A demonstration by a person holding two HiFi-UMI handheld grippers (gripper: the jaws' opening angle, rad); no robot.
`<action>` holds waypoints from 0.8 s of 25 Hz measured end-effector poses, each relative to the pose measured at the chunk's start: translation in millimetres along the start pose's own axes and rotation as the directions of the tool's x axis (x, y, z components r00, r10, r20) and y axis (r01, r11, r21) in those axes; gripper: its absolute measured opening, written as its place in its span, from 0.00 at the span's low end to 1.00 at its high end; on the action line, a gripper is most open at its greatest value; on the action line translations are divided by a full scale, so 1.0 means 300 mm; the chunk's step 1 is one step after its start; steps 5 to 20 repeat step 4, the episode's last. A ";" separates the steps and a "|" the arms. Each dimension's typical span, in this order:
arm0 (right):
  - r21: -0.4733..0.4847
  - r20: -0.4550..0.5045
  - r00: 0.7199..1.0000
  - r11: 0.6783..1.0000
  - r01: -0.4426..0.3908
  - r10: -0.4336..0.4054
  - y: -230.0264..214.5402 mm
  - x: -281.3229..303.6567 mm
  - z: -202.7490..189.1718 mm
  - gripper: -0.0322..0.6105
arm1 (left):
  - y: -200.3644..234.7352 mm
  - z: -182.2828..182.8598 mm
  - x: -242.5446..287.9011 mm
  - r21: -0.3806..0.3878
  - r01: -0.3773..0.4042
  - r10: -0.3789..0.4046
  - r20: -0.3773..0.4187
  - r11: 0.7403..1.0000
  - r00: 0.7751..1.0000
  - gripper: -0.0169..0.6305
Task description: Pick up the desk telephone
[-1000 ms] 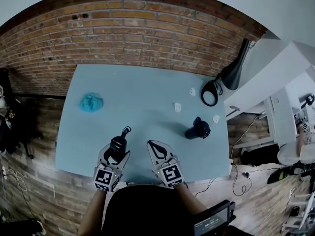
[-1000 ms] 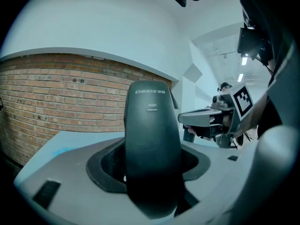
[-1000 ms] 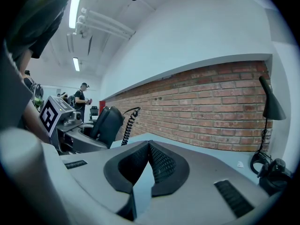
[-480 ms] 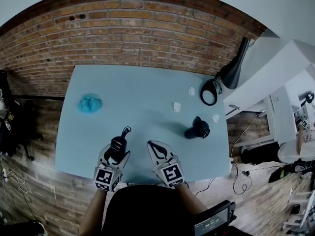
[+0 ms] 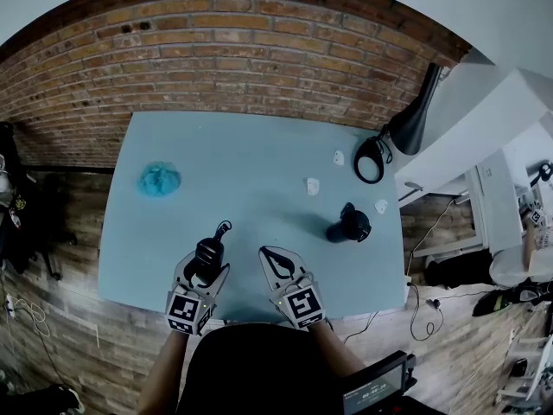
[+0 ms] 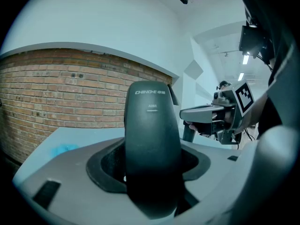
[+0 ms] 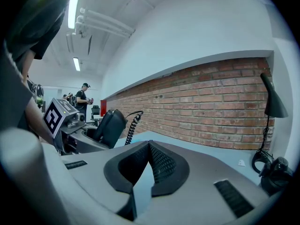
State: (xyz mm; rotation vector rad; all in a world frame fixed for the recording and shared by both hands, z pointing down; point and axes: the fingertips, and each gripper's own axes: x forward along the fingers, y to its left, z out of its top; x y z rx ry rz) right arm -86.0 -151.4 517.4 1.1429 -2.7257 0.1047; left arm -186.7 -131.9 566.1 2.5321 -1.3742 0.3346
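Left gripper: jaws clamped on either side of the black plastic telephone handset, which stands upright between them.
Right gripper: jaws pressed together tip to tip, holding nothing; just beside the left gripper, apart from it.
Telephone handset: at the near part of the pale blue tabletop, with a black coiled cord at its far end.
Right side: a squat black rounded object on the table, well apart from both grippers. A black desk lamp with a black ring at its foot stands at the far right corner.
Small items: three small white pieces lie scattered between the lamp and the rounded object.
Left side: a crumpled turquoise lump lies near the table's left edge.
Backdrop: a red brick wall runs along the table's far side.
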 end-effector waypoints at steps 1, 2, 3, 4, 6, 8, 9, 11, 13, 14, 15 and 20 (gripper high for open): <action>-0.001 0.000 1.000 1.000 -0.003 0.003 0.001 0.002 0.001 0.08 | 0.002 -0.002 -0.001 0.000 0.000 0.000 -0.003 1.000 1.000 0.48; -0.002 0.000 1.000 1.000 -0.005 0.005 0.002 0.003 0.001 0.08 | 0.004 -0.005 -0.002 -0.001 -0.001 0.001 -0.006 1.000 1.000 0.48; -0.003 -0.001 1.000 1.000 -0.008 0.008 0.003 0.005 0.002 0.08 | 0.006 -0.008 -0.003 -0.002 -0.002 0.002 -0.010 1.000 1.000 0.48; -0.004 -0.001 1.000 1.000 -0.011 0.011 0.004 0.007 0.002 0.08 | 0.008 -0.012 -0.004 -0.003 -0.003 0.003 -0.013 1.000 1.000 0.48; -0.004 -0.001 1.000 1.000 -0.011 0.011 0.004 0.007 0.002 0.08 | 0.008 -0.012 -0.004 -0.003 -0.003 0.003 -0.013 1.000 1.000 0.48; -0.004 -0.001 1.000 1.000 -0.011 0.011 0.004 0.007 0.002 0.08 | 0.008 -0.012 -0.004 -0.003 -0.003 0.003 -0.013 1.000 1.000 0.48; -0.004 -0.001 1.000 1.000 -0.011 0.011 0.004 0.007 0.002 0.08 | 0.008 -0.012 -0.004 -0.003 -0.003 0.003 -0.013 1.000 1.000 0.48; -0.004 -0.001 1.000 1.000 -0.011 0.011 0.004 0.007 0.002 0.08 | 0.008 -0.012 -0.004 -0.003 -0.003 0.003 -0.013 1.000 1.000 0.48; -0.004 -0.001 1.000 1.000 -0.011 0.011 0.004 0.007 0.002 0.08 | 0.008 -0.012 -0.004 -0.003 -0.003 0.003 -0.013 1.000 1.000 0.48; -0.004 -0.001 1.000 1.000 -0.011 0.011 0.004 0.007 0.002 0.08 | 0.008 -0.012 -0.004 -0.003 -0.003 0.003 -0.013 1.000 1.000 0.48; -0.004 -0.001 1.000 1.000 -0.011 0.011 0.004 0.007 0.002 0.08 | 0.008 -0.012 -0.004 -0.003 -0.003 0.003 -0.013 1.000 1.000 0.48; -0.004 -0.001 1.000 1.000 -0.011 0.011 0.004 0.007 0.002 0.08 | 0.008 -0.012 -0.004 -0.003 -0.003 0.003 -0.013 1.000 1.000 0.48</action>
